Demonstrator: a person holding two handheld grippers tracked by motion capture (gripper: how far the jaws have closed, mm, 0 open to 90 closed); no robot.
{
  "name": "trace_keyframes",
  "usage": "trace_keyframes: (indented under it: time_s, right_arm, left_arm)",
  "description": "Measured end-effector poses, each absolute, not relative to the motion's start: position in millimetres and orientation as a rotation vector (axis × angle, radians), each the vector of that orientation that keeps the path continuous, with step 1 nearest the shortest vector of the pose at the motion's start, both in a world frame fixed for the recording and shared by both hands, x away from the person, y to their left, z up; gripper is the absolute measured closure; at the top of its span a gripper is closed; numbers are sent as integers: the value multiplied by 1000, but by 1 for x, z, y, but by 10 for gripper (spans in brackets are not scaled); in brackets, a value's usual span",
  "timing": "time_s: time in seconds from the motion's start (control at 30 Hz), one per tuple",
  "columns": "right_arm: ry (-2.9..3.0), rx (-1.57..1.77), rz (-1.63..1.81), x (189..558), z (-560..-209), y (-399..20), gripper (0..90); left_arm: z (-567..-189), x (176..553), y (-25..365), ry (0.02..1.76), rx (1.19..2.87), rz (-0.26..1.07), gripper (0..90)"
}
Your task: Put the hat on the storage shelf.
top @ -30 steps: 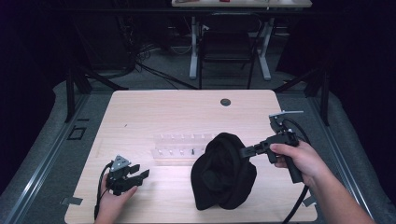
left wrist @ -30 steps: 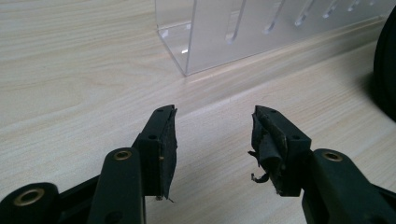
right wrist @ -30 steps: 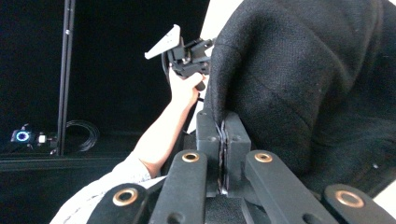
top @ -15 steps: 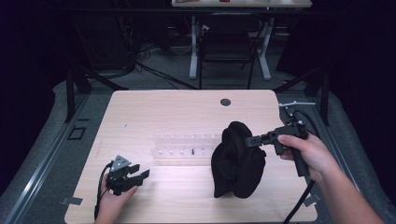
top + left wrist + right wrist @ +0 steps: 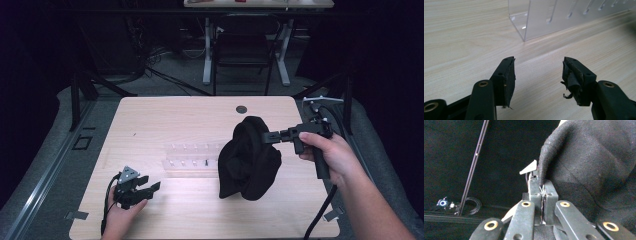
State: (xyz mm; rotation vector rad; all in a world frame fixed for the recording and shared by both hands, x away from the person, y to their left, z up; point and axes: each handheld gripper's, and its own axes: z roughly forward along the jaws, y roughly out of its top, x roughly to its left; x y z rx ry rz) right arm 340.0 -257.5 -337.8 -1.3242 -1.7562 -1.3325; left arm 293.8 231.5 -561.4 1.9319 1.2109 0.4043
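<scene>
A black cloth hangs bunched over the right half of the wooden table, its lower folds close to the surface. My right gripper is level and shut on the cloth's upper edge. In the right gripper view the closed jaws pinch a fold of the dark fabric beside a small white tag. My left gripper rests low at the front left. Its jaws have just been opening and stand apart over bare wood with nothing between them.
A clear acrylic rack with slots lies on the table's middle, left of the cloth and just ahead of the left jaws. A round grommet sits near the far edge. A chair and desk legs stand beyond the table.
The right gripper has risen and drawn back to the right, pulling the cloth from a flat heap into a taller hanging bundle. The left hand has stayed put.
</scene>
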Motion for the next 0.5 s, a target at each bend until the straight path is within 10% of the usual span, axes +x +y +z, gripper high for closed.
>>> trace_keyframes:
  time_s: [0.5]
  right_arm:
    - [-1739, -1335, -1391, 357, -318, -249, 887]
  left_arm:
    - [-561, 294, 232, 1209, 1931, 404, 439]
